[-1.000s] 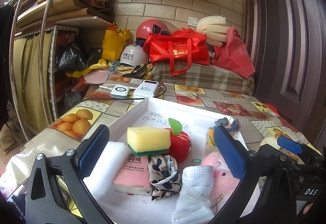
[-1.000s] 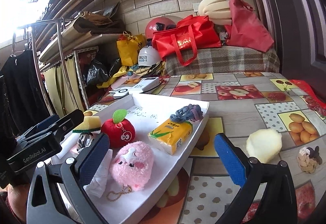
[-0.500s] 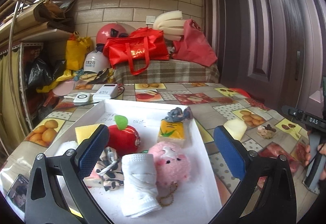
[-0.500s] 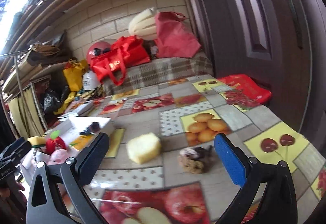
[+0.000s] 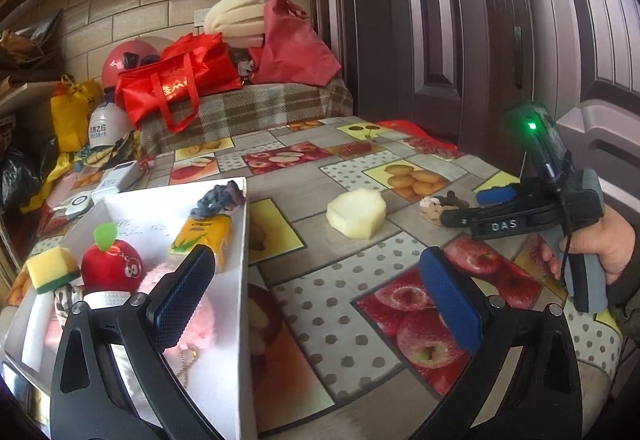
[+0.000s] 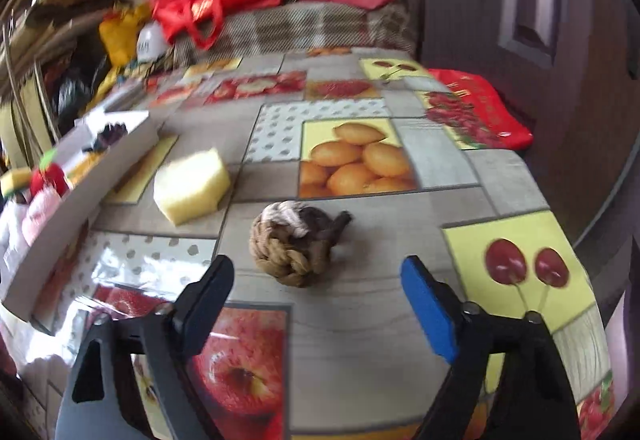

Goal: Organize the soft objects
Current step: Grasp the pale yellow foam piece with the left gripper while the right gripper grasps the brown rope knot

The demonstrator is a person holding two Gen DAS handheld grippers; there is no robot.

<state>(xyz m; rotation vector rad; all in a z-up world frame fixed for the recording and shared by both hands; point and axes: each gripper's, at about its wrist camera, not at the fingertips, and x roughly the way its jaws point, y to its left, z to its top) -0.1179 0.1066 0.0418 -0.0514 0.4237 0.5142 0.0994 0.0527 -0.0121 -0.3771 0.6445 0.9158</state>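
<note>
Both grippers are black frames with silver screws and textured blue pads [image 5: 450, 304]. The right gripper [image 5: 466, 208] has white "DAS" lettering, a grey handle, a green light and a thin cable. The hand [image 5: 600, 248] is bare, with perhaps a dark sleeve.

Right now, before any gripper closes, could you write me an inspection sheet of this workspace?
Surface: table under a fruit-print cloth.
Job's things: braided rope knot and pale sponge block lie loose on the cloth, apart from each other. White tray already holds a red apple plush, pink plush, yellow tissue pack, yellow-green sponge and a dark scrunchie.
Clutter: red flat bag at the table's far right edge.
Grippers: right gripper open, aimed at the rope knot; left gripper open, holding nothing.
Cables: thin cord on the right gripper's handle.
Surroundings: red tote bag, helmets, brick wall, dark door.
</note>
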